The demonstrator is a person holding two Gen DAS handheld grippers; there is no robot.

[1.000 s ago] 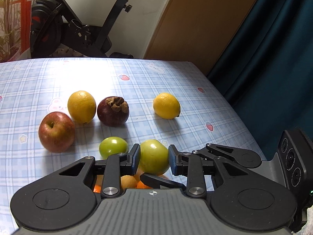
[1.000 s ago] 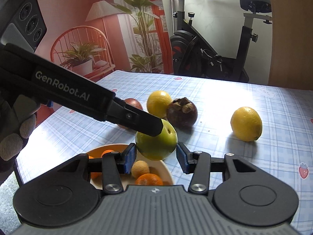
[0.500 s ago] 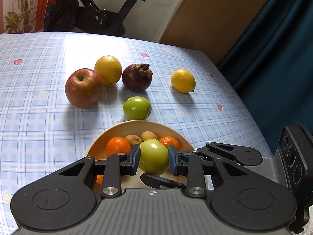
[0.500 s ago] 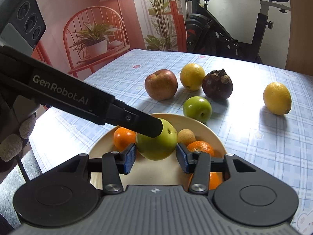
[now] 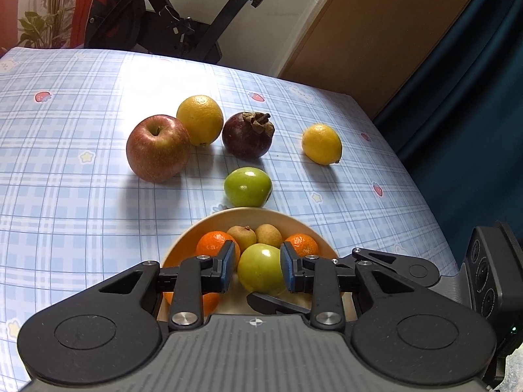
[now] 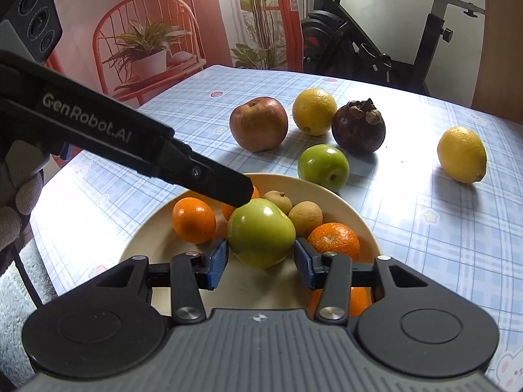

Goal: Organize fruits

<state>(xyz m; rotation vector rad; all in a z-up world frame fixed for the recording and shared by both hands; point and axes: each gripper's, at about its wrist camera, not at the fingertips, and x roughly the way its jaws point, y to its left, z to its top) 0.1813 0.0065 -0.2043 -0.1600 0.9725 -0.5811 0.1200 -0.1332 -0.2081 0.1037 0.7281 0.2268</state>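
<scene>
left wrist view: the left gripper is clamped on a green apple, both blue pads pressing its sides, and holds it over the near part of a cream bowl. in the bowl lie two tangerines, one on each side, and two small brown fruits between them at the back. just beyond the bowl's far rim sits a second green apple on the checked worktop. farther back stand a red apple, an orange touching it, and a dark mangosteen just beside the orange; a lemon lies apart to the right. an exercise bike stands behind the worktop.

right wrist view: the right gripper has its pads apart, one on either side of the held green apple's lower half; whether they touch it i cannot tell. the left gripper's black finger comes in from the left and lies on top of that apple. a gloved hand shows at the left edge. the lemon is well apart on the right.
</scene>
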